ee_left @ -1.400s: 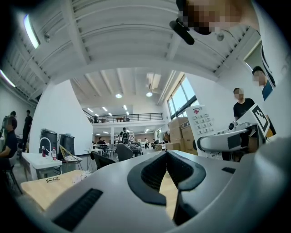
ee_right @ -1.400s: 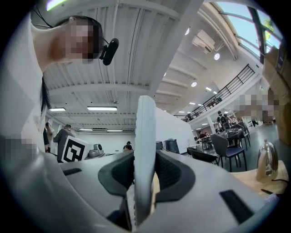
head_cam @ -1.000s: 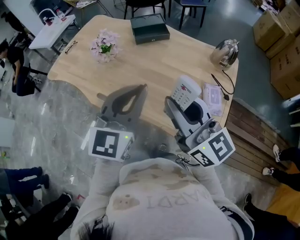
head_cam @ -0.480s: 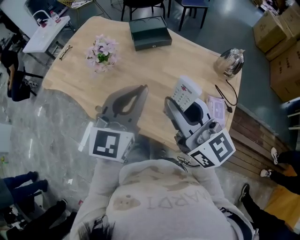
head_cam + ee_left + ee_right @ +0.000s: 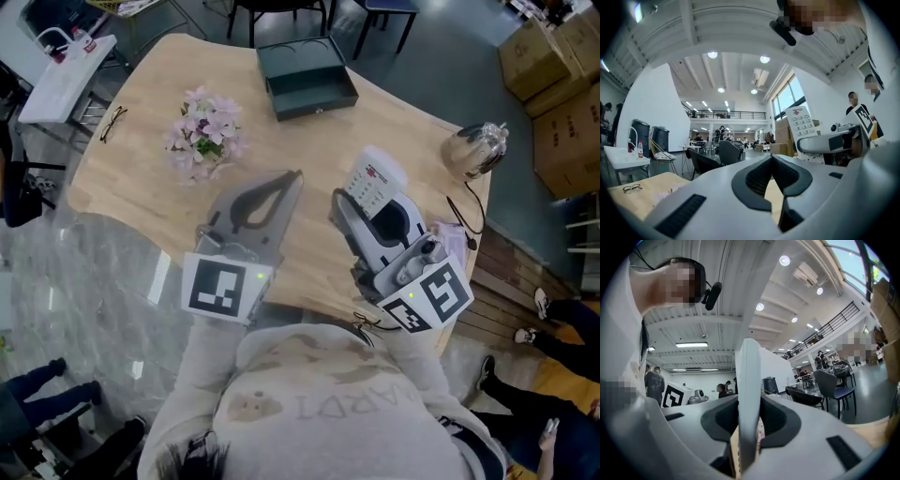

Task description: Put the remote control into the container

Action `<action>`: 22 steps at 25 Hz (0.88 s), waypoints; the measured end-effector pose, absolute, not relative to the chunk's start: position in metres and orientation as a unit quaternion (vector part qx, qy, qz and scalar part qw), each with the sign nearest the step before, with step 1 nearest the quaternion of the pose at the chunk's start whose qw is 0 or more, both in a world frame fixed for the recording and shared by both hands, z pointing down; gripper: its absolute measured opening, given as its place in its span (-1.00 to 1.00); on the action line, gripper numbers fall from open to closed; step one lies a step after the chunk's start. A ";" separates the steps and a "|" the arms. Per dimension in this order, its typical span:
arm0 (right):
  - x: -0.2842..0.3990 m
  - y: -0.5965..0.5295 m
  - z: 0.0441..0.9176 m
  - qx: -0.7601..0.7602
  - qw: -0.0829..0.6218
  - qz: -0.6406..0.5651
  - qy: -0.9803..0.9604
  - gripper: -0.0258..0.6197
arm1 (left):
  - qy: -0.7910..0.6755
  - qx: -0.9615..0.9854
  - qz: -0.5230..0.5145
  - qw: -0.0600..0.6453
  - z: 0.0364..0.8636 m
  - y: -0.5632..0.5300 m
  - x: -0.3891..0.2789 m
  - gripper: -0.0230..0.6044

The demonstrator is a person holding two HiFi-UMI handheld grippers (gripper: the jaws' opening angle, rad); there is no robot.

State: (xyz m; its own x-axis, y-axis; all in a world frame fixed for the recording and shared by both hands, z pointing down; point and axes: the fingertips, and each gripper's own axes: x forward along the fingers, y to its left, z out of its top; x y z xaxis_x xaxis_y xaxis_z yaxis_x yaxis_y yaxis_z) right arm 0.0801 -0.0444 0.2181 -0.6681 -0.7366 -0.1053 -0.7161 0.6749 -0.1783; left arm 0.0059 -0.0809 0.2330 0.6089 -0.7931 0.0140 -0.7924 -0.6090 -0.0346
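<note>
A white remote control [image 5: 373, 182] with grey buttons stands up between the jaws of my right gripper [image 5: 380, 217], which is shut on its lower half above the table's near edge. The right gripper view shows it edge-on as a white slab [image 5: 749, 394] pinched between the dark pads. The left gripper view catches the remote [image 5: 804, 125] off to its right. My left gripper [image 5: 294, 177] is shut with nothing in it, its tips touching, left of the remote. The container, an open dark green box [image 5: 307, 67], sits at the table's far edge, well beyond both grippers.
The wooden table [image 5: 309, 141] carries a pink flower bunch [image 5: 204, 141], glasses [image 5: 111, 122] at its left edge, and a silver kettle [image 5: 476, 148] with a black cable [image 5: 466, 217] at the right. Cardboard boxes [image 5: 553, 66] stand on the floor at the right, and chairs behind the table.
The table and everything on it sit lower and nearer in the head view, and the green box has come closer. Both grippers keep their pose, and the remote stays gripped.
</note>
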 end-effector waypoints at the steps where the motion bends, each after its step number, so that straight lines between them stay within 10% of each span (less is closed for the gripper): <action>1: 0.075 -0.056 0.219 -0.401 0.080 -0.061 0.911 -0.60 | 0.438 -0.899 -0.014 0.007 0.236 -0.090 0.002 -0.93; 22: 0.046 -0.266 0.288 -0.403 -0.149 0.023 0.902 -0.60 | 0.399 -0.915 -0.010 -0.058 0.294 -0.199 -0.030 -0.93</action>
State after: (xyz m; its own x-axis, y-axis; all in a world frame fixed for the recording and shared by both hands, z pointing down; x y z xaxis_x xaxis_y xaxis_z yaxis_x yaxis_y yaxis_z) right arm 0.0455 -0.2665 0.2883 -0.6300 -0.7352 0.2503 -0.7212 0.6734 0.1627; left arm -0.0297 -0.1991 0.2942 0.6814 -0.7290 0.0651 -0.7314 -0.6748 0.0984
